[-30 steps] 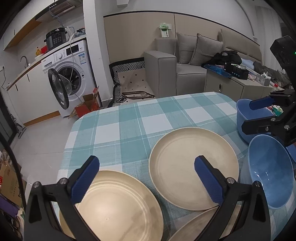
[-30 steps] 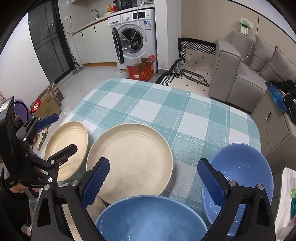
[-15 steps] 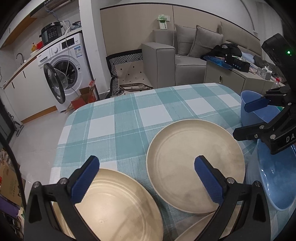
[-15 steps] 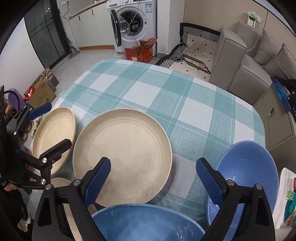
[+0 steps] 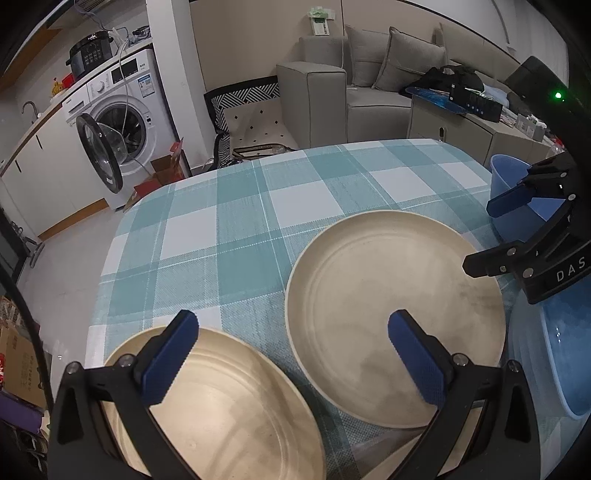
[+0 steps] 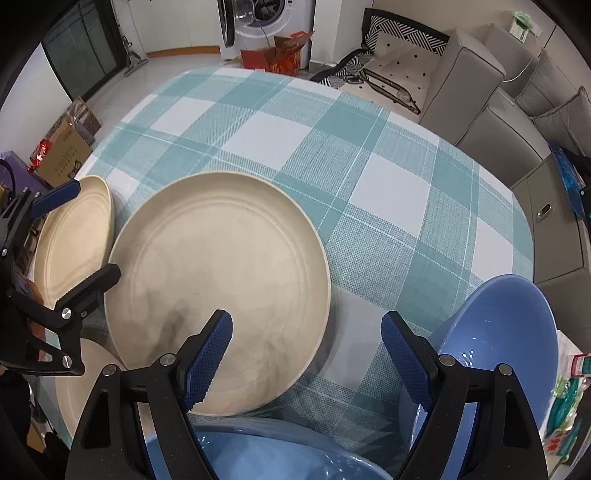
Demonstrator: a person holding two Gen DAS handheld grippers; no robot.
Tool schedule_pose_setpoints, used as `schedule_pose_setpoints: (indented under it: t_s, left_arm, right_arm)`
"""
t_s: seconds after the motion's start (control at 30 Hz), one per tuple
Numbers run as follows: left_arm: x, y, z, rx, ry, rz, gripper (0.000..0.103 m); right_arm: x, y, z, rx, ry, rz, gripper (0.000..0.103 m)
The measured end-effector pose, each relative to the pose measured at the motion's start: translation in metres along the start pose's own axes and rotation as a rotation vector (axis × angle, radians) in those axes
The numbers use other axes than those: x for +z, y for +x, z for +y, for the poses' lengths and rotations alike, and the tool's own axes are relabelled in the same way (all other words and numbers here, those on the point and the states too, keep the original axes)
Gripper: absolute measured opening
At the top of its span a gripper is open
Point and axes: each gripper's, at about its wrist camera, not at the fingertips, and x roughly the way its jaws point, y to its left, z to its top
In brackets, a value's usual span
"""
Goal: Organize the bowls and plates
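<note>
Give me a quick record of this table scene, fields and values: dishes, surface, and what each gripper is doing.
surface: checked tablecloth
plates: three beige; middle plate, left plate, a third partly hidden
bowls: two blue; near bowl, far bowl
left gripper: open, empty, over the plates
right gripper: open, empty, jaws just narrowing, above near bowl

The near blue plastic bowl [image 6: 258, 454] is cut off by the bottom edge of the right wrist view and partly hidden behind the gripper frame. A third round beige plate [image 6: 74, 387] is mostly covered. The small green-and-white packet [image 5: 320, 22] on the wall cannot be read.
</note>
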Motion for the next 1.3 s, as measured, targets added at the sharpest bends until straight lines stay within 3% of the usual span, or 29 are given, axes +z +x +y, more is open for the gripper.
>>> schedule_pose_setpoints:
  t_s: [0.5,0.83,1.1,1.17,1.3]
  left_arm:
    - [0.0,0.012,-0.002,-0.01,0.007,0.027,0.101]
    - [-0.002,0.018,-0.003,-0.024,0.018,0.045,0.087]
    - [-0.003,0.022,-0.004,-0.032,0.025,0.056,0.085]
    - [-0.004,0.023,-0.004,-0.039,0.023,0.066,0.073]
    - [-0.006,0.028,-0.002,-0.053,0.013,0.086,0.063]
  right_arm:
    - [0.013,0.017,0.006,-0.01,-0.04,0.063,0.077]
    - [0.018,0.026,0.016,-0.004,-0.071,0.091,0.075]
    - [0.025,0.035,0.024,-0.023,-0.096,0.128,0.075]
    - [0.027,0.037,0.026,-0.03,-0.101,0.136,0.073]
    - [0.026,0.041,0.029,-0.021,-0.11,0.155,0.068]
